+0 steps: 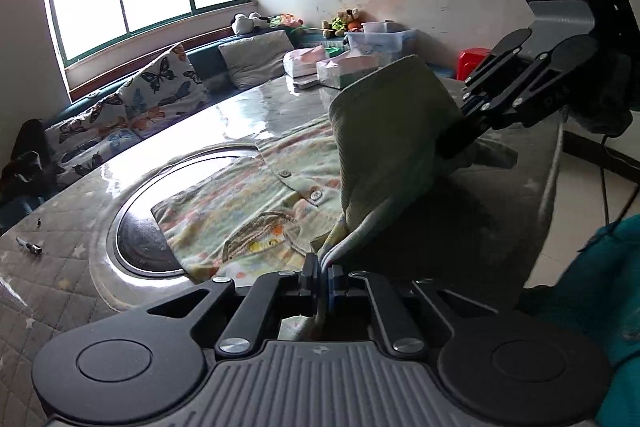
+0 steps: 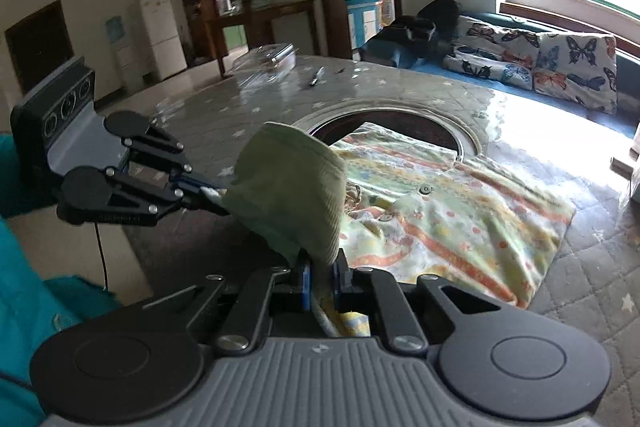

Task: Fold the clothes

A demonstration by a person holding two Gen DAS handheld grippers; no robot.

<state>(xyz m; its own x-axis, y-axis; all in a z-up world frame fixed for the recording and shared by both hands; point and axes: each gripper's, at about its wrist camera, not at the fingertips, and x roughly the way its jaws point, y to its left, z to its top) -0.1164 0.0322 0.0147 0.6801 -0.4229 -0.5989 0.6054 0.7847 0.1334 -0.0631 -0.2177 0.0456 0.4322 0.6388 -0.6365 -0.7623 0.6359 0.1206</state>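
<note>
A small patterned garment (image 1: 256, 211) with buttons and an olive ribbed hem (image 1: 384, 131) lies on the round table (image 1: 72, 259), partly over its sunken centre ring (image 1: 132, 227). My left gripper (image 1: 322, 279) is shut on one end of the hem, lifted off the table. My right gripper (image 1: 456, 143) is shut on the other end, up and to the right. In the right wrist view the right gripper (image 2: 322, 271) pinches the hem (image 2: 296, 187), the left gripper (image 2: 216, 199) holds it at the left, and the garment (image 2: 448, 223) lies flat beyond.
A bench with butterfly cushions (image 1: 156, 91) runs under the window. Boxes and a plastic bin (image 1: 376, 43) stand at the table's far edge. A clear container (image 2: 268, 61) and a pen (image 2: 316, 77) lie on the far side. My teal sleeve (image 1: 600, 299) is close by.
</note>
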